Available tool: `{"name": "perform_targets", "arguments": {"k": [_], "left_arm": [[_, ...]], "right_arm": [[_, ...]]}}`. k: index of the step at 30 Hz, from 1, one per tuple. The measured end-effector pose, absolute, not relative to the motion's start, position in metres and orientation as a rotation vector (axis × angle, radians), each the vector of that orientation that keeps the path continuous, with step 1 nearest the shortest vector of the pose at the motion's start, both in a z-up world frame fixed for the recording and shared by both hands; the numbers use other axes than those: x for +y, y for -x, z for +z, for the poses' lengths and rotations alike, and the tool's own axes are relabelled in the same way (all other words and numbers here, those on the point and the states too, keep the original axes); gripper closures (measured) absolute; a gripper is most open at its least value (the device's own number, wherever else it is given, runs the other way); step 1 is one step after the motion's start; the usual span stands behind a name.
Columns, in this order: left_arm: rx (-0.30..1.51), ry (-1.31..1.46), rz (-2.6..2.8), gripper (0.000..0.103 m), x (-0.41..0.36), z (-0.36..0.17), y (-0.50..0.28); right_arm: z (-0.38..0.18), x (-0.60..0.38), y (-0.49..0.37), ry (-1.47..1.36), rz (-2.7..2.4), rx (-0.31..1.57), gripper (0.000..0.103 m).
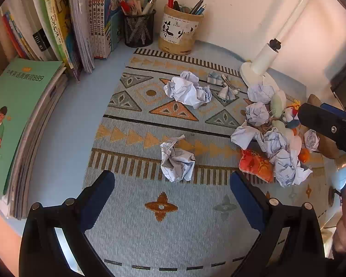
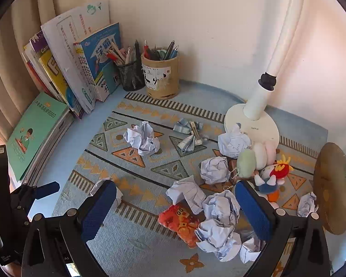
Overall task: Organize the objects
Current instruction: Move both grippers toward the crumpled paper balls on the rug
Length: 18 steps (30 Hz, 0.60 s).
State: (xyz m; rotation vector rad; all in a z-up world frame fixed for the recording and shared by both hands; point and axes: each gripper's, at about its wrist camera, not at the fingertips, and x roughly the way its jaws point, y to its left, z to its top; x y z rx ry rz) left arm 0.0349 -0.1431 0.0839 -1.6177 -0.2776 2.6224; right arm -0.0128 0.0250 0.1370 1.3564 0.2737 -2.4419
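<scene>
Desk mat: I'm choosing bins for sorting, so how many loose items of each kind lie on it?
Crumpled paper balls: 8, though the pile is hard to separate
Plaid bow clips: 2
Plush toys: 3, counting the pastel cluster as one
Total: 13
</scene>
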Motion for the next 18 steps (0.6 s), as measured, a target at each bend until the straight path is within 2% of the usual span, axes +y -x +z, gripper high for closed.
{"name": "perform_targets", "arguments": {"k": [6,18], "left_arm": [[-0.213,1.609,2.565,0.003,-0.143,0.079,-0.02],[-0.131,1.64,2.517,0.003,-0.139,0.072,-0.006]], "right_arm": [[0.125,0.01,0.035,-1.394,-2.458,0.351,0.0],[0.103,0.003,0.056,-1.482,-2.402,0.335,0.0]]}}
